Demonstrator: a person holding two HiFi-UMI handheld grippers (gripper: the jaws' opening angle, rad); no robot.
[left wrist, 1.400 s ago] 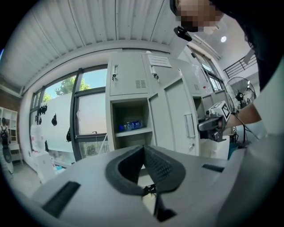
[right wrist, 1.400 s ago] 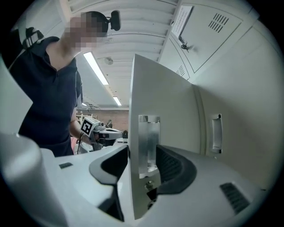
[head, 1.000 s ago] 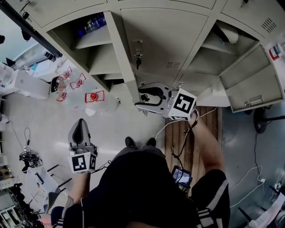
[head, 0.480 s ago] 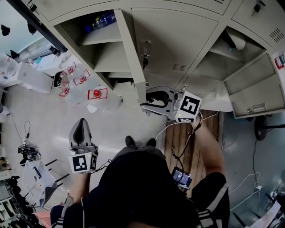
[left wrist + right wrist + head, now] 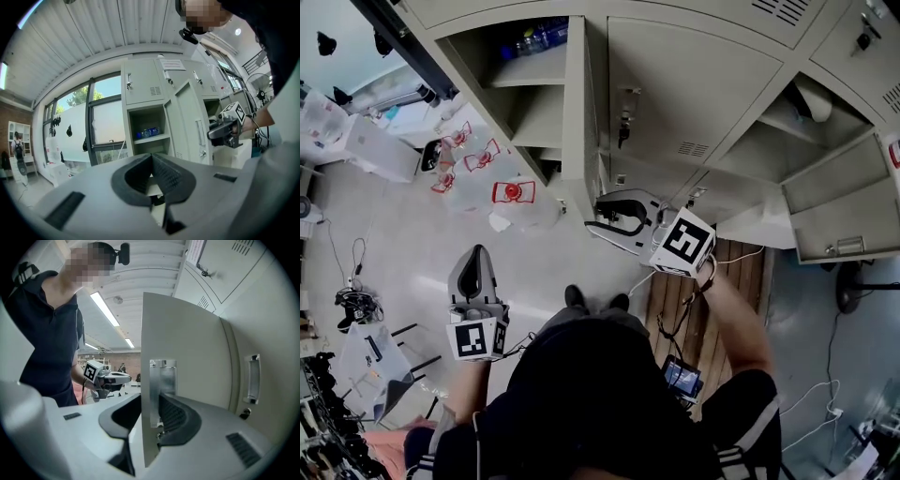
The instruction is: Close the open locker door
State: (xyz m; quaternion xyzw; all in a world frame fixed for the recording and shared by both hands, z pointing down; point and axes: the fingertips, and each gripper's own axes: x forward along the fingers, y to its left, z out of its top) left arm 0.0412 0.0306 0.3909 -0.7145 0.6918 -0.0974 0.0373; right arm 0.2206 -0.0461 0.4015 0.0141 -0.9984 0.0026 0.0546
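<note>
Grey locker (image 5: 532, 73) holds bottles (image 5: 540, 37); right gripper (image 5: 613, 210) fingers, just closing, grip its door (image 5: 578, 112); left gripper (image 5: 472, 267) fingers closed.

Open locker door (image 5: 190, 122), bottles (image 5: 147, 132) on shelf (image 5: 157, 138)

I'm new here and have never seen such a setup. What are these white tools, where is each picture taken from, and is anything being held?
No robot here: a person holds a white two-fingered gripper in each hand. One picture looks down from a camera on the person's head; the other two come from cameras riding on the grippers, looking along their fingers. The right gripper has the edge of the open grey metal locker door between its fingers, which have just been closing and now pinch it. The left gripper is shut and empty. Bluish plastic bottles lie on the open locker's shelf.
</note>
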